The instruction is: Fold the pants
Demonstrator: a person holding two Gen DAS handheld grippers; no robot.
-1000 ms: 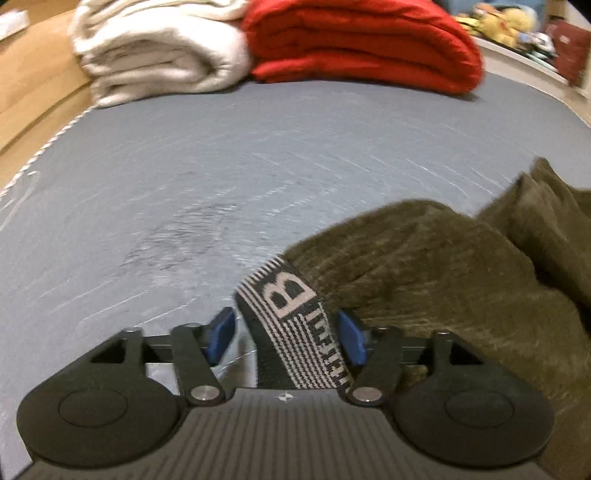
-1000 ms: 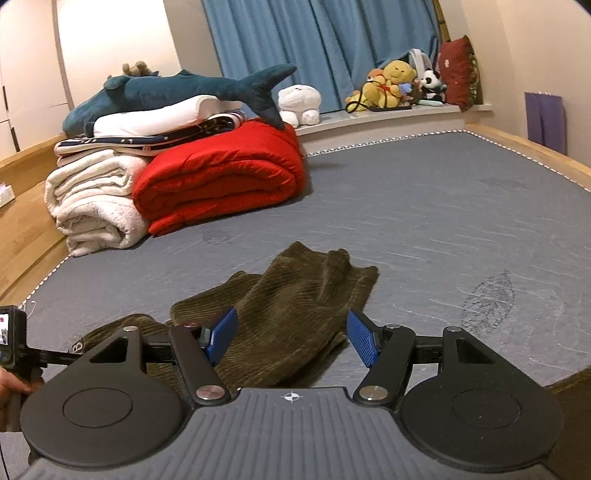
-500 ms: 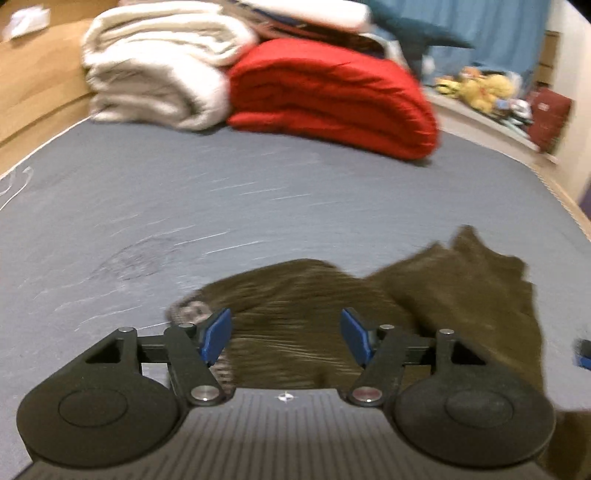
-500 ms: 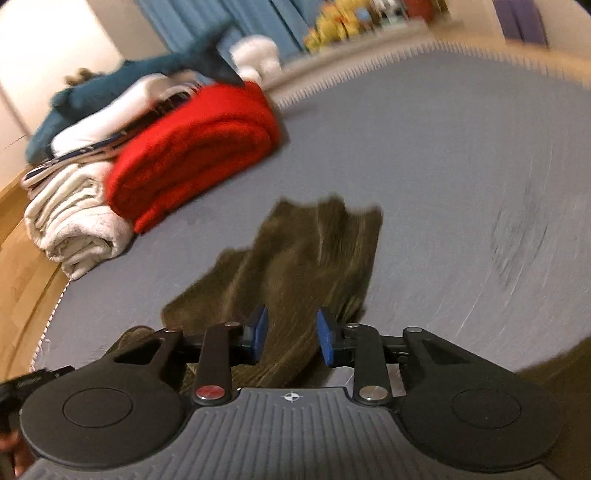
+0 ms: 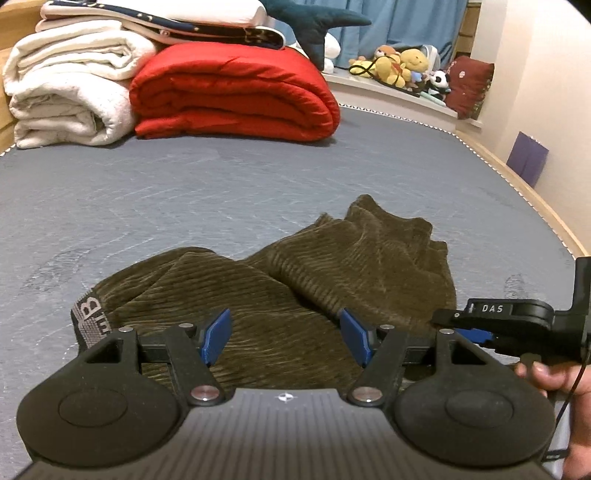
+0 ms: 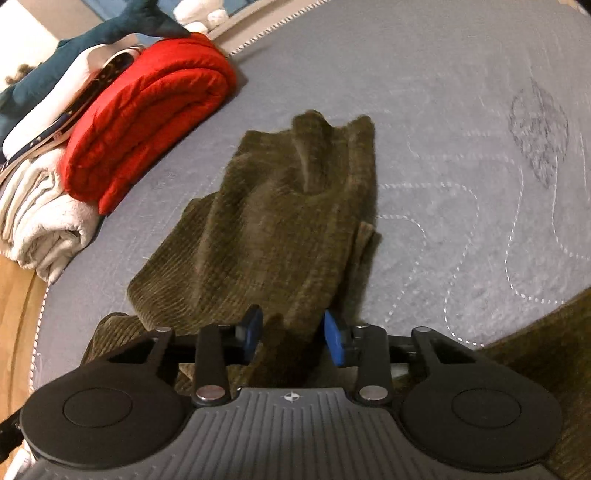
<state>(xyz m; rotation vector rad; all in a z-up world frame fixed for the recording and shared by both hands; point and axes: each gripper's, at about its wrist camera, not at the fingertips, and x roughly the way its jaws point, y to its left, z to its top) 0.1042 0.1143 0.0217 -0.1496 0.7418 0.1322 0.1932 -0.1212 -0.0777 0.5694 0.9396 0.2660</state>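
Olive-brown ribbed corduroy pants (image 5: 280,295) lie crumpled on the grey quilted mattress (image 5: 184,192), patterned waistband (image 5: 86,321) at the left. The left tool (image 5: 284,336) hangs over them, blue pads spread wide, gripping nothing. The right tool (image 6: 291,332) has a fold of fabric between its pads, jaws opening.

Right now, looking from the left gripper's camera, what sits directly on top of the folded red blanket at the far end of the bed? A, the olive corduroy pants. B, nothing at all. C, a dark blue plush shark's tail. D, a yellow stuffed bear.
C: the plush shark rests its tail on the top edge of the red blanket, while the pants lie crumpled on the mattress near the grippers.
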